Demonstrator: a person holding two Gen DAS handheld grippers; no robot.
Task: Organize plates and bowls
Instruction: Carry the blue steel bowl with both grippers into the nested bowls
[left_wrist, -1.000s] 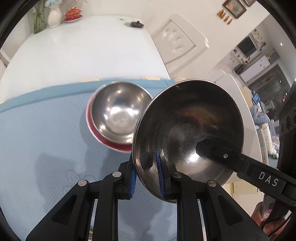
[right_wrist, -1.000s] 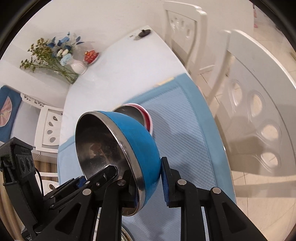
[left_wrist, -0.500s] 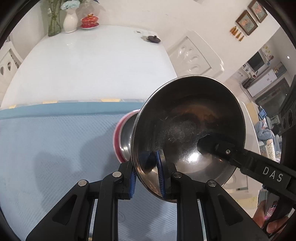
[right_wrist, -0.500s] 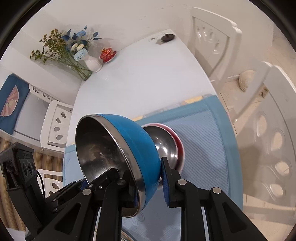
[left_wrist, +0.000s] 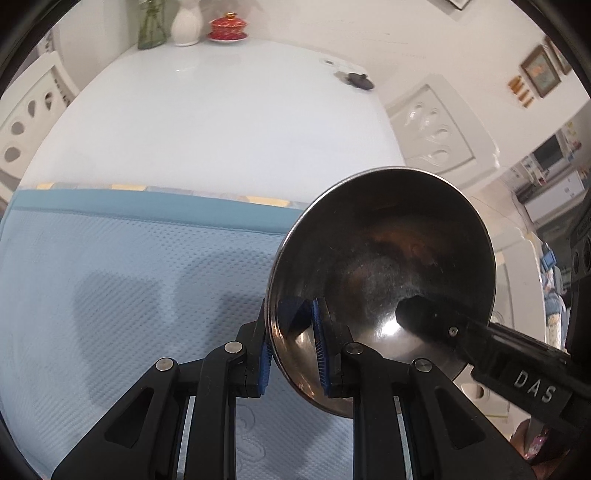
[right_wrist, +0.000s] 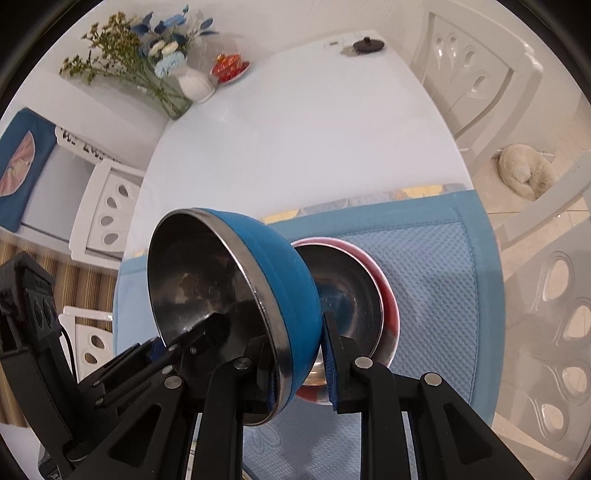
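Observation:
A steel bowl with a blue outside (right_wrist: 273, 266) is held tilted on edge above the blue mat; its shiny inside fills the lower right of the left wrist view (left_wrist: 388, 266). My left gripper (left_wrist: 291, 350) is shut on its rim. My right gripper (right_wrist: 301, 365) is shut on the opposite rim, one finger reaching inside the bowl (left_wrist: 443, 325). A steel bowl with a red outside (right_wrist: 354, 299) sits on the mat, right behind the blue bowl, partly hidden by it. It is hidden in the left wrist view.
A light blue mat (right_wrist: 436, 280) covers the near end of the white table (left_wrist: 221, 110). Far end: flower vases (right_wrist: 192, 86), a red lidded cup (right_wrist: 229, 64), a small black lid (right_wrist: 367, 44). White chairs (right_wrist: 476, 70) stand around; a white animal (right_wrist: 524, 171) lies on the floor.
Both grippers have carried the blue bowl over toward the red bowl. The red bowl has slid out of the left wrist view behind the blue bowl and moved closer in the right wrist view.

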